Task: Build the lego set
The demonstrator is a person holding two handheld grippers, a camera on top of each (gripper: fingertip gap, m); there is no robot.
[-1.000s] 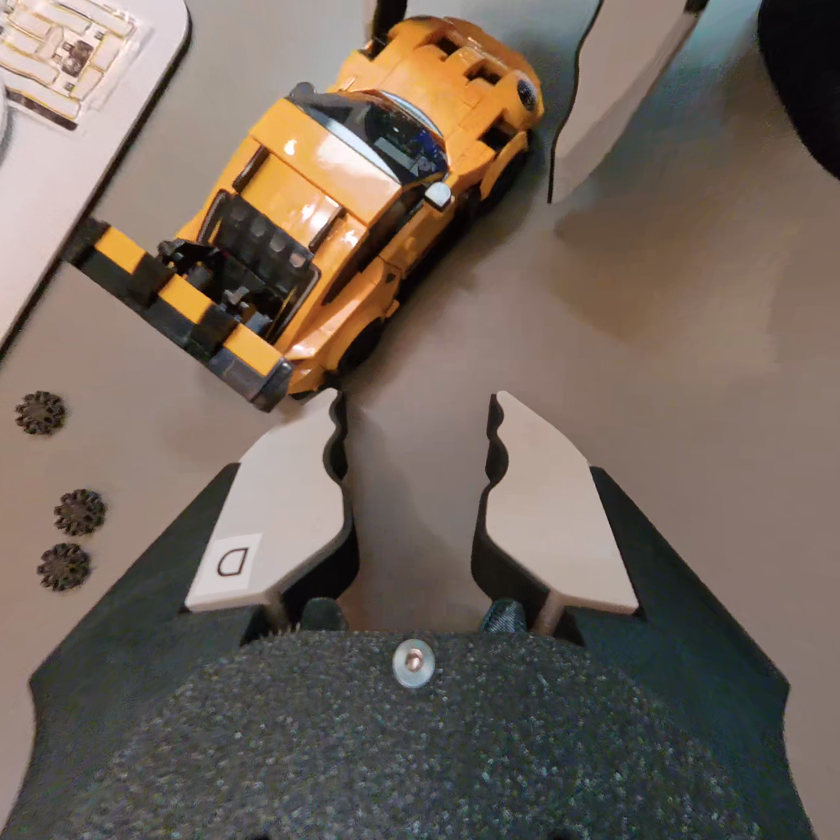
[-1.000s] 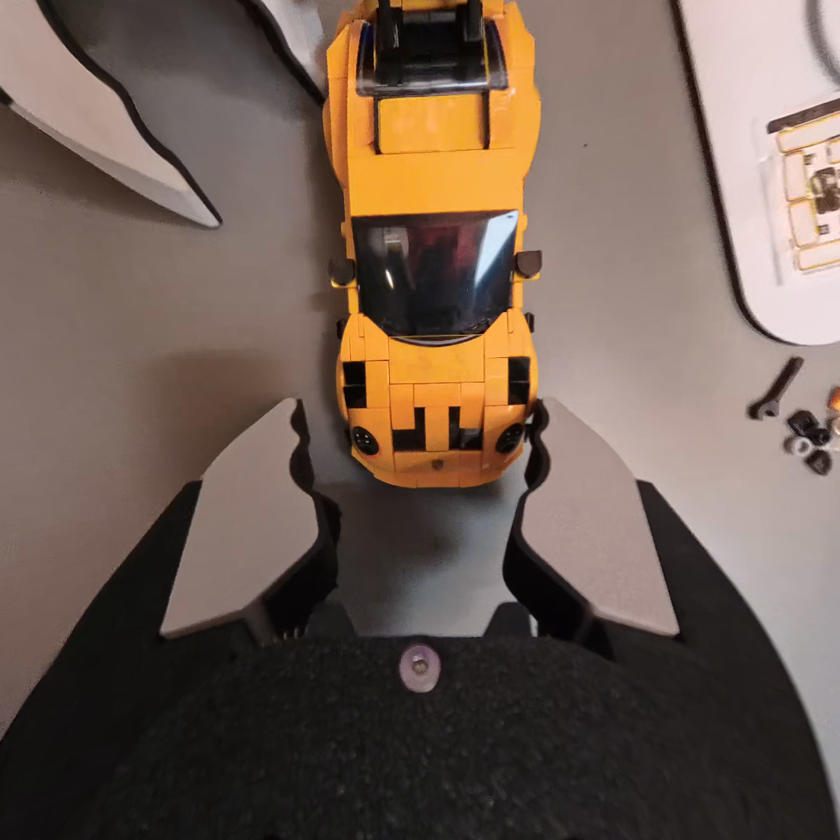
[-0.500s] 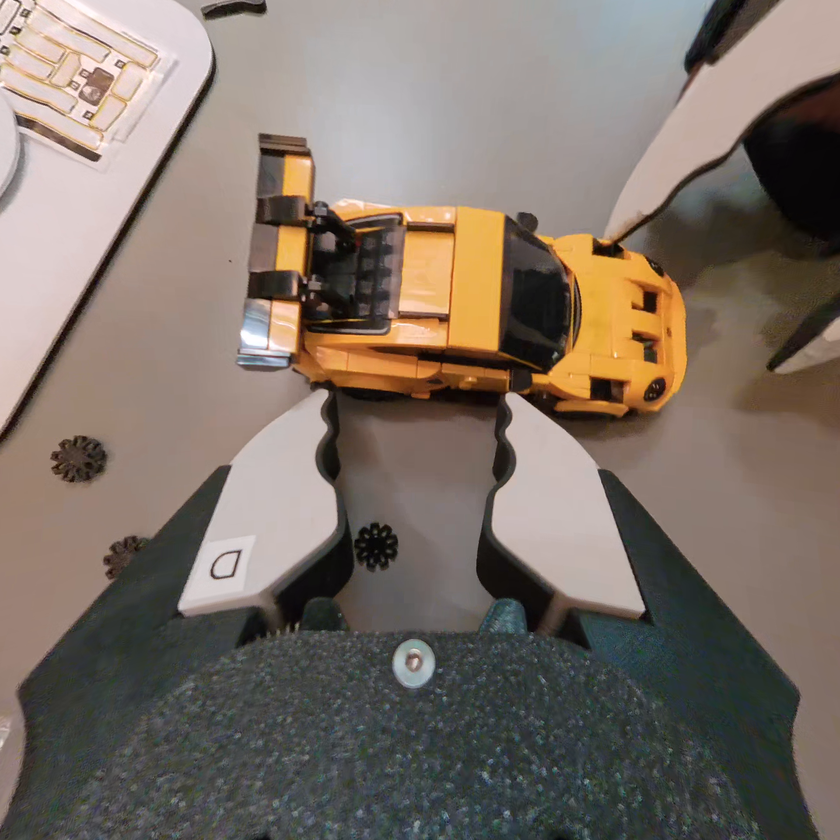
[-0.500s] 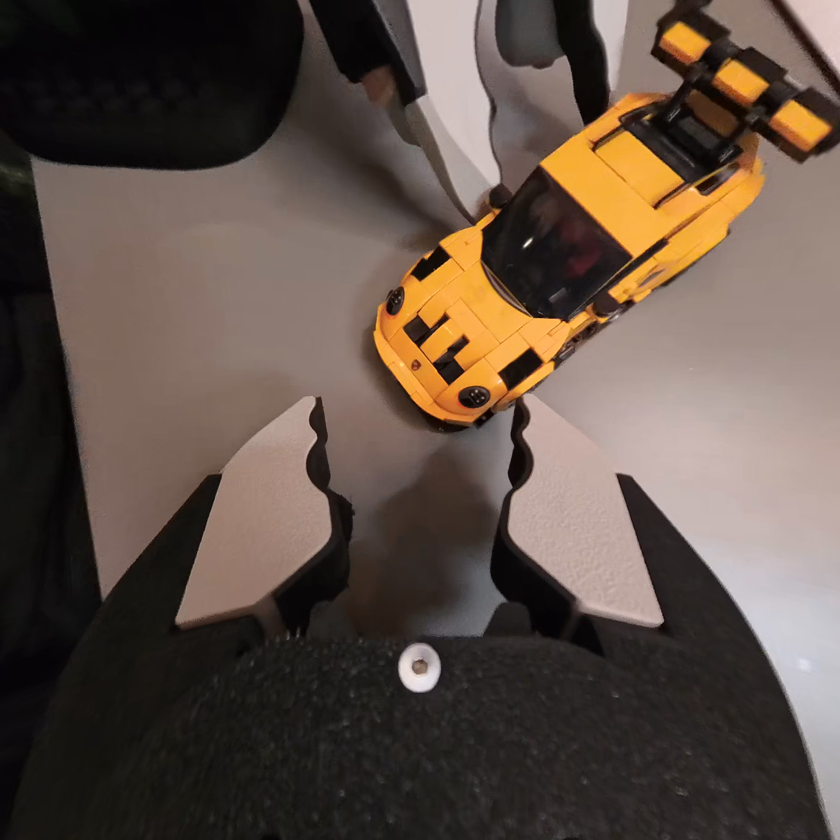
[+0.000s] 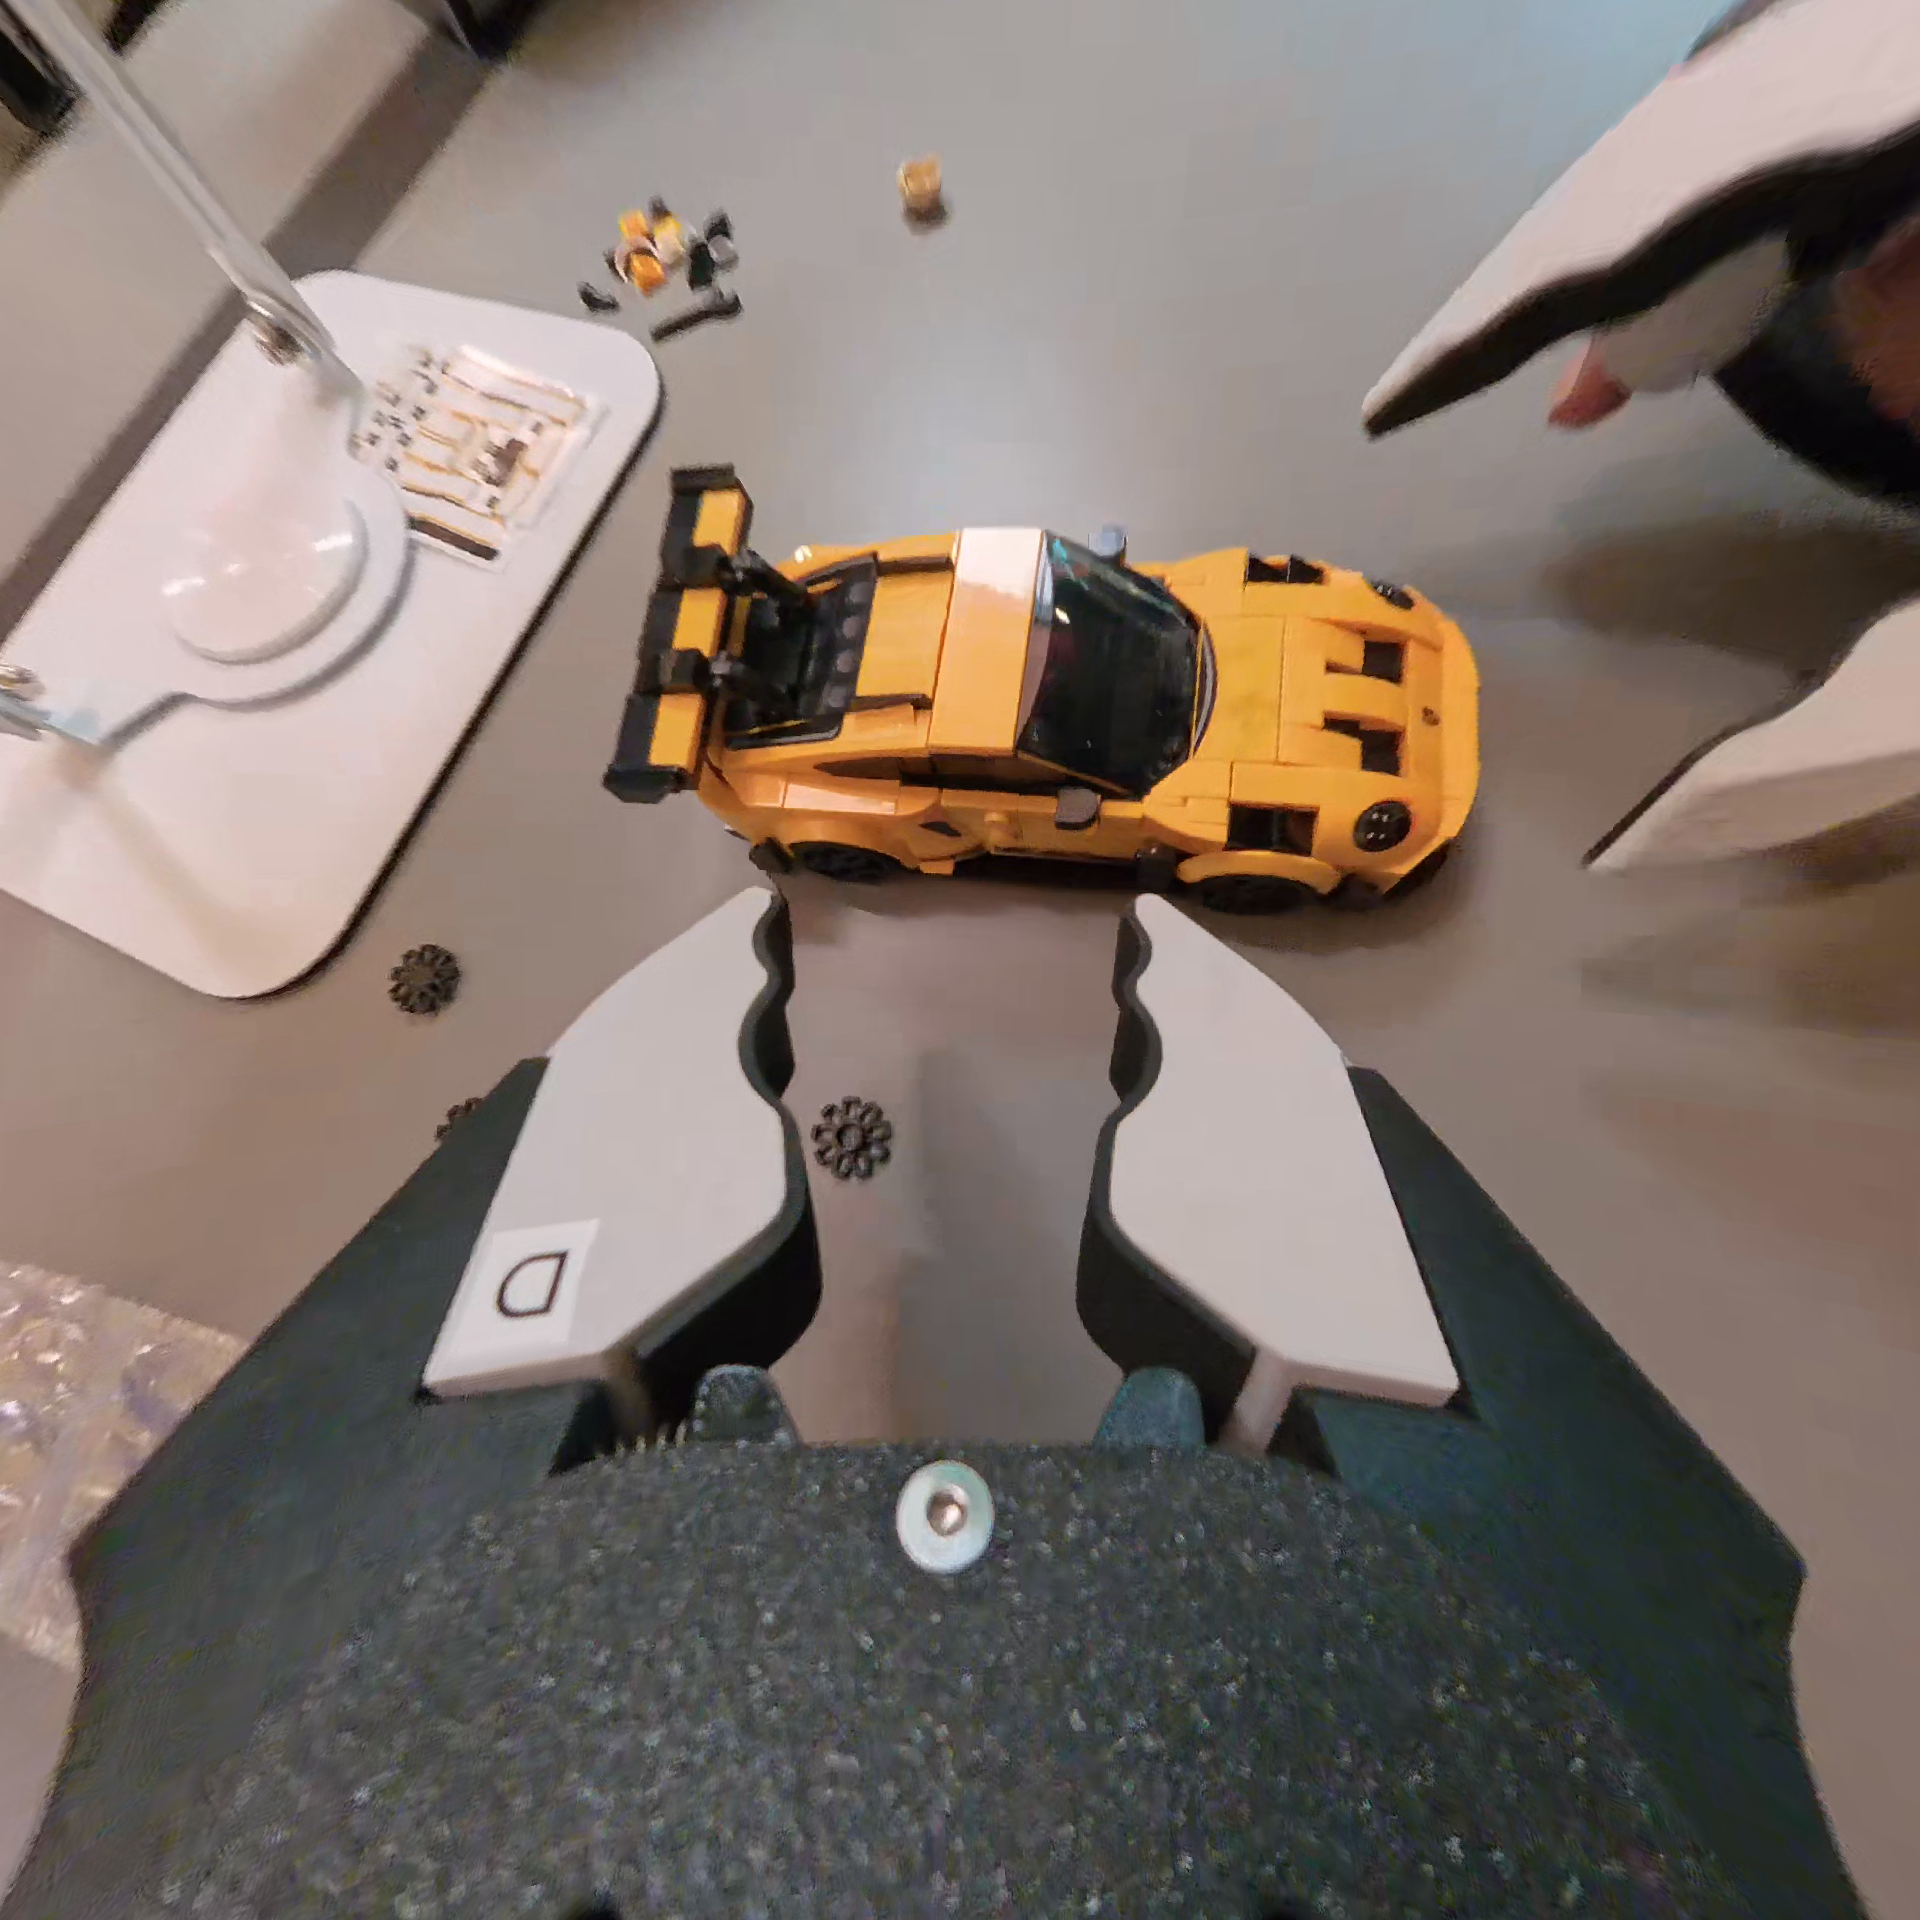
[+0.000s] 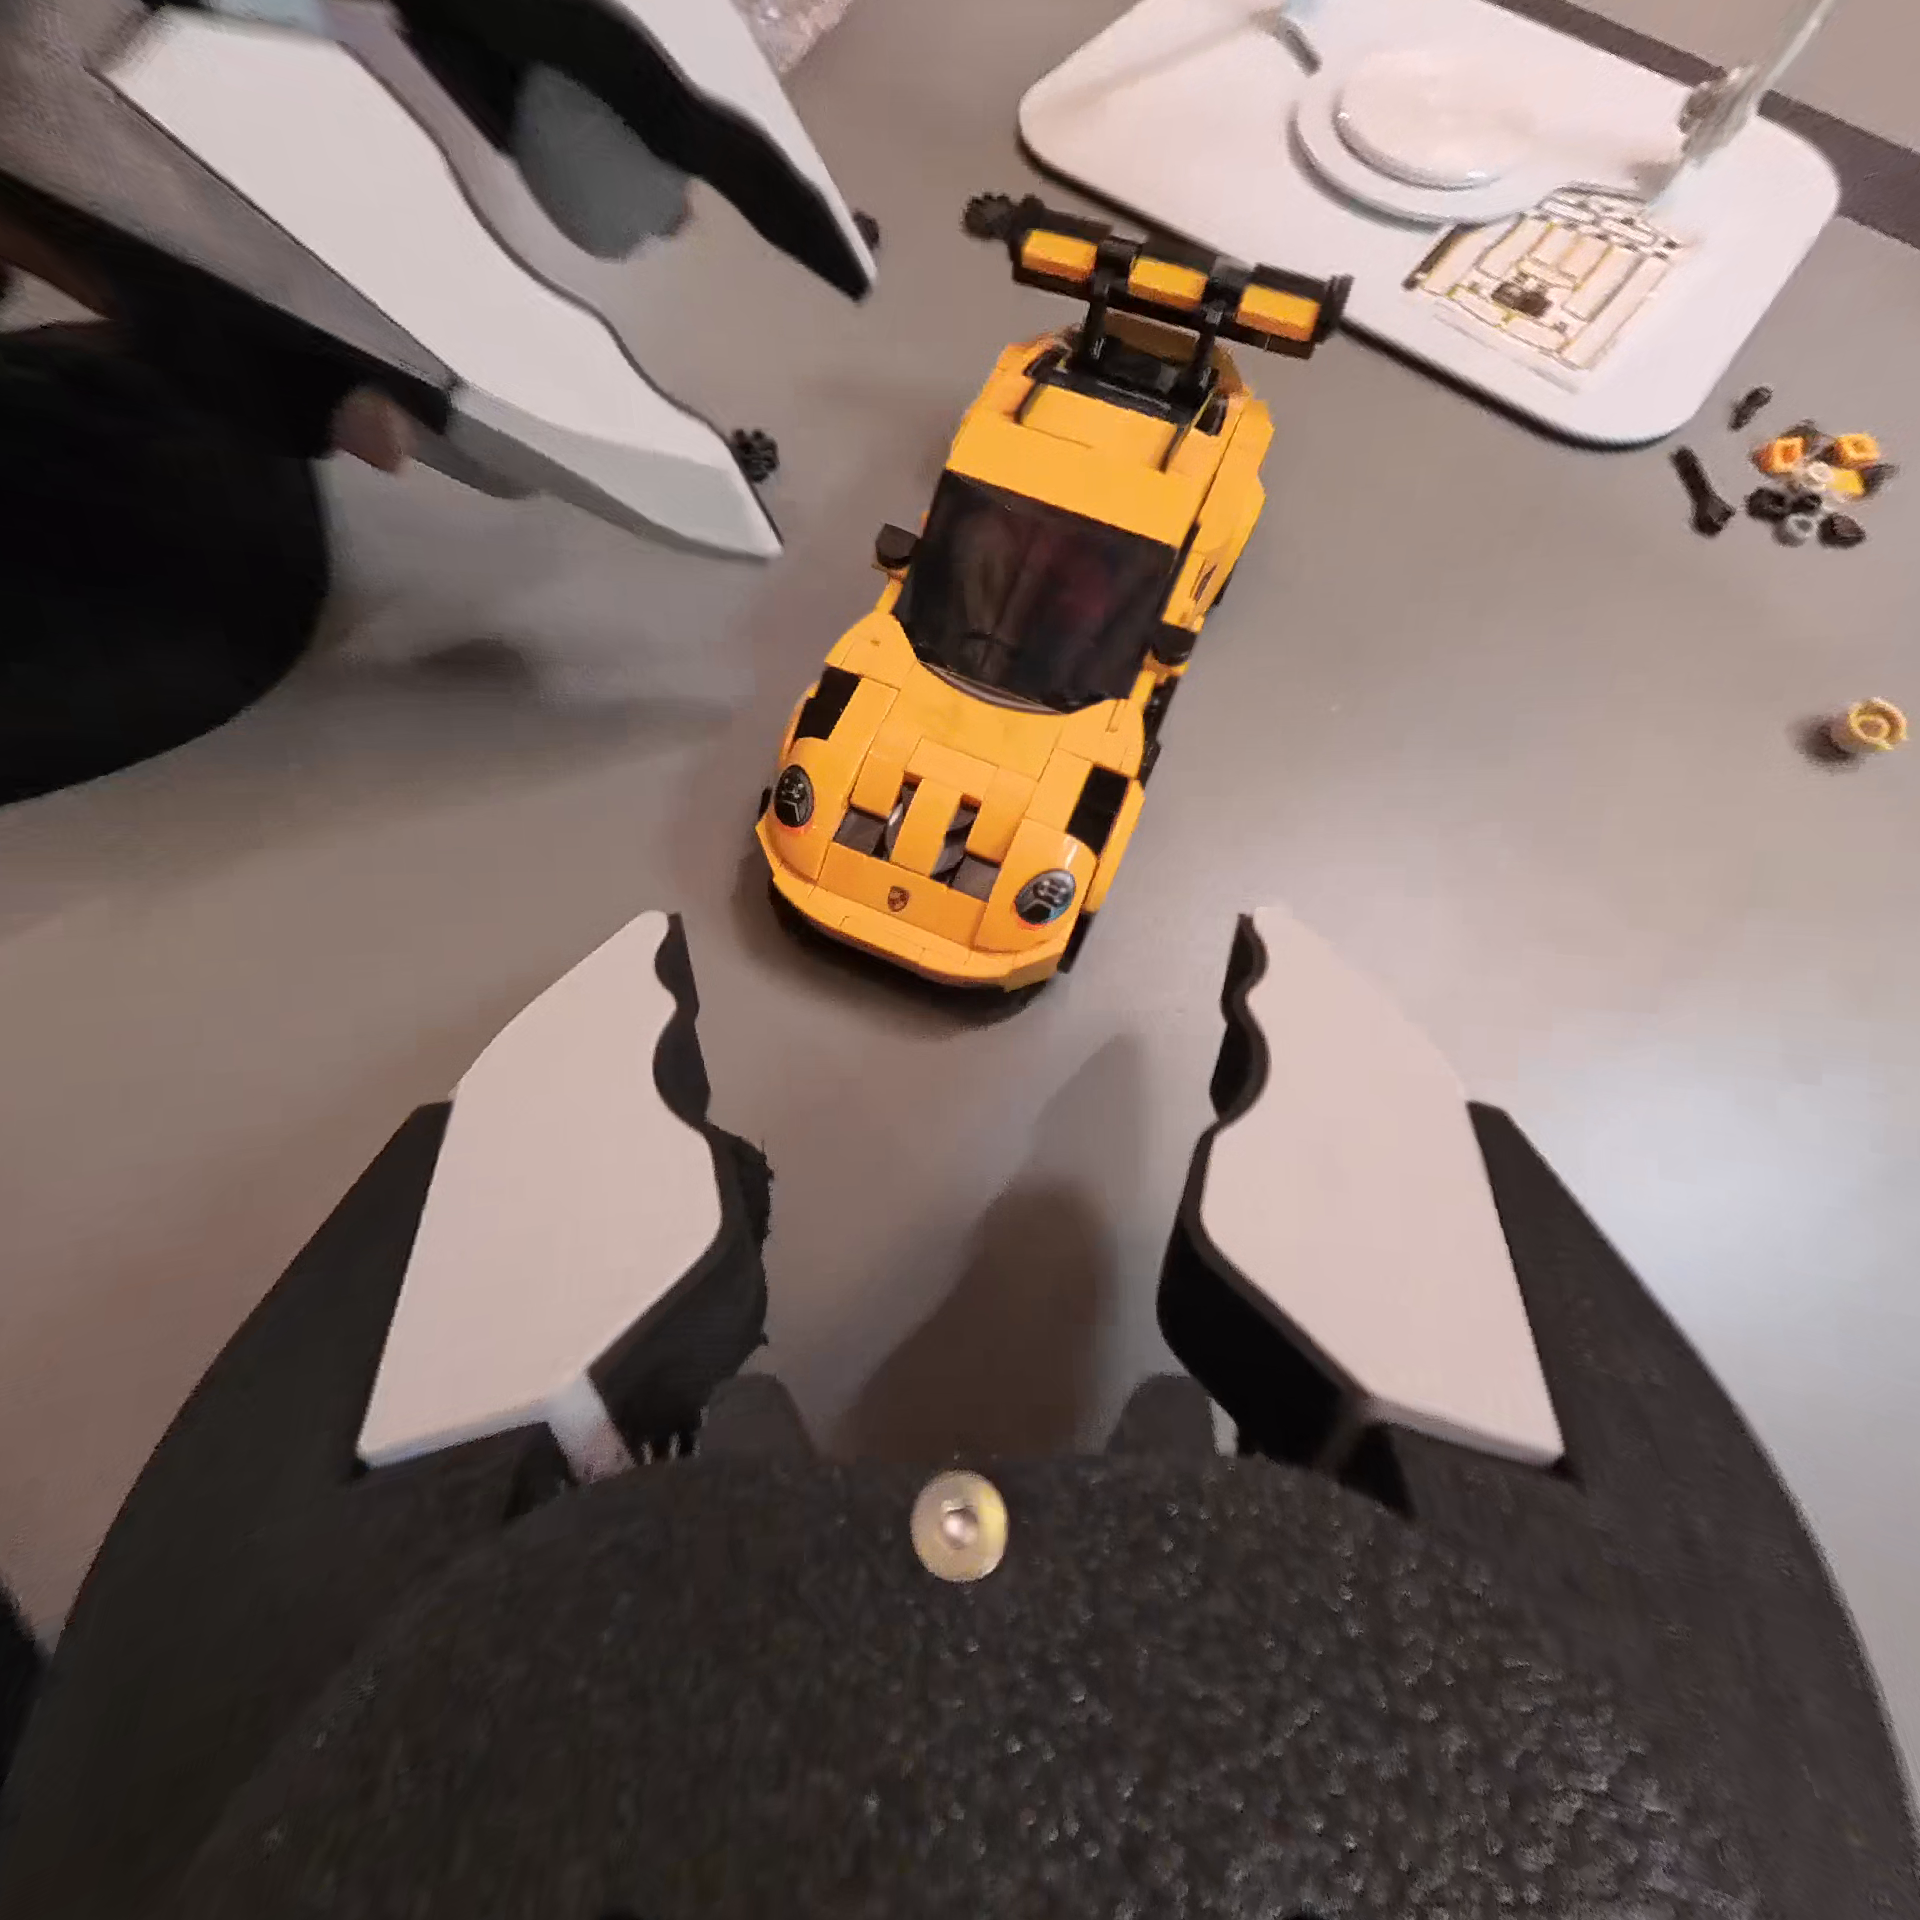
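Seen from the left wrist, the left claw (image 5: 951, 914) hangs released over the grey tabletop (image 5: 1143, 260), its two pale fingers spread apart and gripping nothing, their tips just short of the near flank of the yellow lego car (image 5: 1049, 707). The car stands on its wheels at 12 o'clock from the claw, side-on, black-and-yellow rear wing toward 9 o'clock and nose toward 3 o'clock. A black gear-shaped piece (image 5: 852, 1136) lies on the tabletop between the fingers; another (image 5: 423, 978) sits at 10 o'clock, just off the edge of a white base plate (image 5: 208, 831). That plate, at 10 o'clock, carries a round white disc with a clear rod rising from it and a sticker sheet (image 5: 468, 436). Beyond it, at 11 o'clock, a small heap of loose pieces (image 5: 665, 255) in black, yellow and white lies on the bare tabletop, with a single tan round piece (image 5: 921, 185) a little apart at 12 o'clock. Crinkled clear wrap (image 5: 73, 1434) shows at 8 o'clock.

From the right wrist, the right claw (image 6: 956, 935) is likewise released and empty, fingers wide, facing the car's nose at 12 o'clock and not touching it. The other claw's blurred fingers loom at 10 o'clock, the white plate sits at 1 o'clock, and the loose heap lies at 2 o'clock.
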